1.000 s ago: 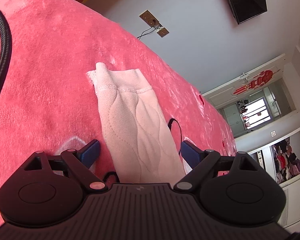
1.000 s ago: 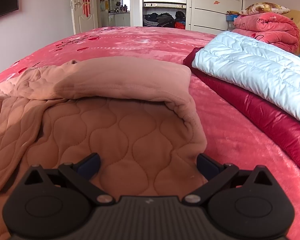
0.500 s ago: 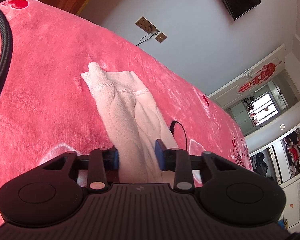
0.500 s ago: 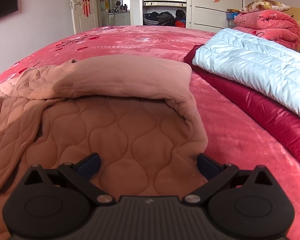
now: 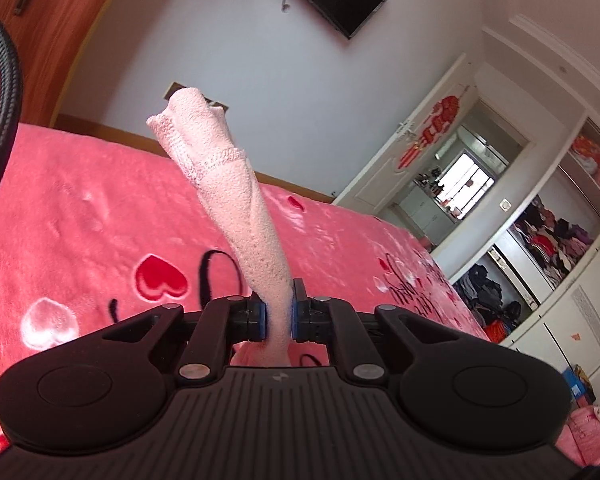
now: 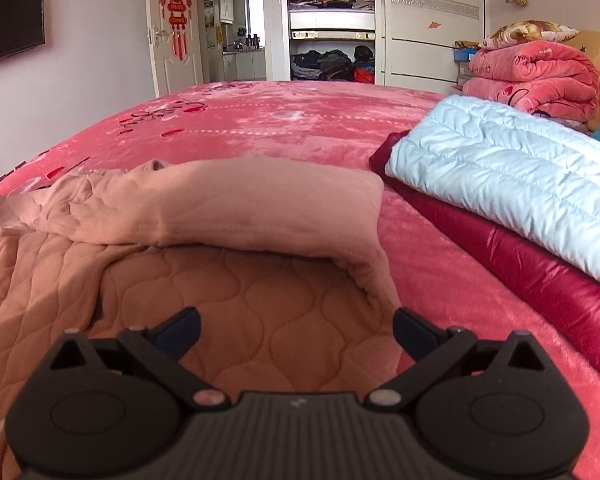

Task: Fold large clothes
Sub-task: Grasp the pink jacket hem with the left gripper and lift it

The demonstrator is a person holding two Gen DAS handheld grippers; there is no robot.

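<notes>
My left gripper point(image 5: 279, 314) is clamped on the sleeve point(image 5: 236, 204), pads pinching the pink fabric between them. The sleeve runs forward from the jaws and off the blanket point(image 5: 80, 220), its cuff point(image 5: 188, 120) showing against the wall at the far end, twisted a little along its length. Hearts and black script on the blanket sit under and to both sides of it.

On my right, the gripper point(image 6: 296, 330) is wide apart, nothing between the pads. It's hovering low over the garment point(image 6: 236, 312), the quilted lining right below and ahead of the jaws. The smooth outer side is folded over across the far edge of that lining, making a thick roll straight in front of me. The garment's right edge runs just inside my right finger point(image 6: 414, 330). Off to the right, well apart from the garment, a pale blue jacket point(image 6: 508, 176) lies on top of a dark red one point(image 6: 540, 280).
</notes>
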